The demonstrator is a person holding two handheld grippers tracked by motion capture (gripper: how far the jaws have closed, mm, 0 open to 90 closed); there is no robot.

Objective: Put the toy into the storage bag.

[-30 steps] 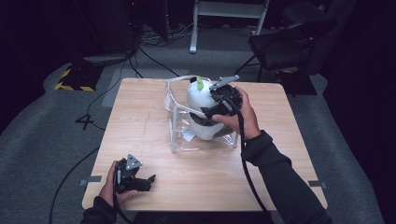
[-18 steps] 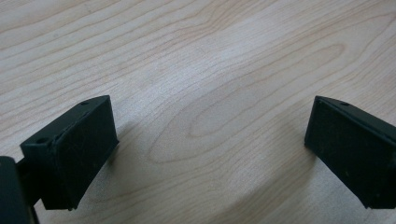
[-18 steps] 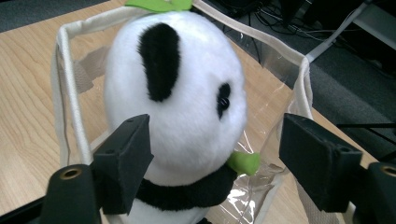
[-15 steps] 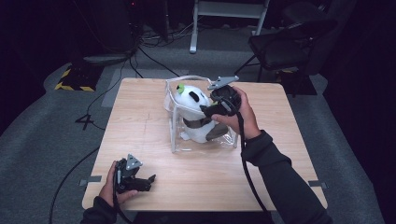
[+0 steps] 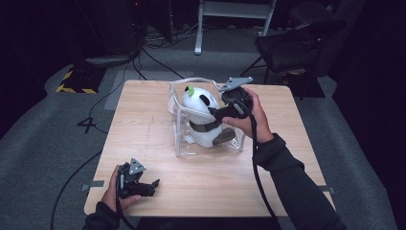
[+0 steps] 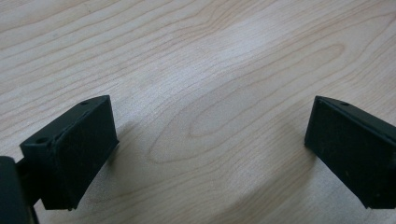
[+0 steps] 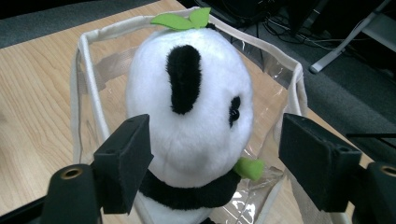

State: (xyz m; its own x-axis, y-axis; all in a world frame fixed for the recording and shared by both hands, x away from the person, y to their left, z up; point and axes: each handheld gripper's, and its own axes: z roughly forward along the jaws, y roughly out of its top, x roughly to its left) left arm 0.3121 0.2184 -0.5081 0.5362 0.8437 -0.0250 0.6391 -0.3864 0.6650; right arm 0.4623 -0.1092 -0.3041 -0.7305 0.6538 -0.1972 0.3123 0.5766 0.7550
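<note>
Jaws of right gripper point(image 7: 215, 161) seemingly flanking panda point(image 7: 191, 116), leaf sprig point(image 7: 181, 19) visible

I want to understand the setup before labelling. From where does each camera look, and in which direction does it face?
High view: above the person's side, looking forward and down on the table; both forearms enter from below, with the left tongs and the right tongs.
Left gripper view: on the left tongs, facing bare tabletop; its two black jaws stand wide apart.
Right gripper view: on the right tongs, facing the plush panda in the clear bag; its jaws flank the panda.
Shared: the high view and right gripper view both show panda and bag.
</note>
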